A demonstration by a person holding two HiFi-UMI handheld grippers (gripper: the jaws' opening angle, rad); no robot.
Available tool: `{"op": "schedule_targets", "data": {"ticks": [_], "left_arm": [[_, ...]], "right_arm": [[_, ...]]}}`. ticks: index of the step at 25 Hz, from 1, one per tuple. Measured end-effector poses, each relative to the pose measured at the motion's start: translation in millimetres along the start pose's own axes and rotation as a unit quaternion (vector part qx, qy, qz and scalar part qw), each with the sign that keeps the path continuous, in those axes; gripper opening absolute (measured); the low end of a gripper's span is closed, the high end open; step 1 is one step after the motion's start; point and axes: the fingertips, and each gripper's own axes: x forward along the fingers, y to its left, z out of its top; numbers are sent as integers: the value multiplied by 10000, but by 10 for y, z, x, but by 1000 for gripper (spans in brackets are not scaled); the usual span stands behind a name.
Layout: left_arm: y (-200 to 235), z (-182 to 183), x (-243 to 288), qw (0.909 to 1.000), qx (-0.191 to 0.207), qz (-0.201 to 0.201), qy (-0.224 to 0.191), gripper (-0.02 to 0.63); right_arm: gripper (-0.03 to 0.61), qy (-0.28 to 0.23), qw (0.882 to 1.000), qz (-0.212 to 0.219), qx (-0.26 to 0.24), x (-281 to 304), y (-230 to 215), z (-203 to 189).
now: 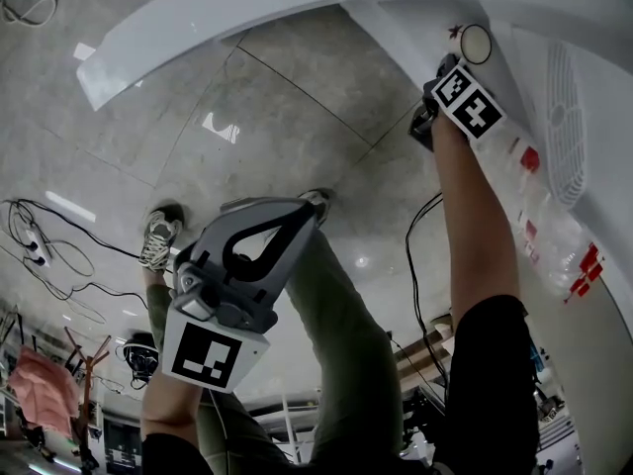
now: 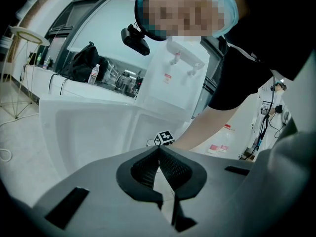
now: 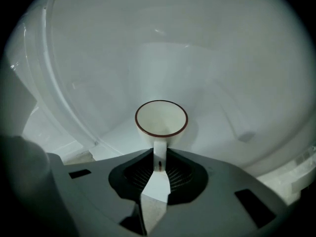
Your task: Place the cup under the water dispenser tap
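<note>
Cup (image 3: 161,119), white with a dark red rim, sits mouth-up right in front of my right claw (image 3: 159,158). Its handle (image 3: 159,148) runs back between the jaws, which are clamped on it, and all around it there's just a white moulded surface (image 3: 98,58). My left claw (image 2: 159,148) has its jaws pressed together at the tips with nothing in them, and the water dispenser (image 2: 178,78) is way out ahead of it.
</note>
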Motion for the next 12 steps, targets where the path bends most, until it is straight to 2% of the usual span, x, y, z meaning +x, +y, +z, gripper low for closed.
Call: {"op": "schedule_targets", "data": {"ticks": [5,12], "left_arm": [[-36,132,-11,9999,73,-124,8,18],[-105,353,-150,9994,148,-307,-49,18]], "right_arm": [[80,120,9997,181,107,-165,56,-3],[78,268,9979,360,466,-632,180,-231]]}}
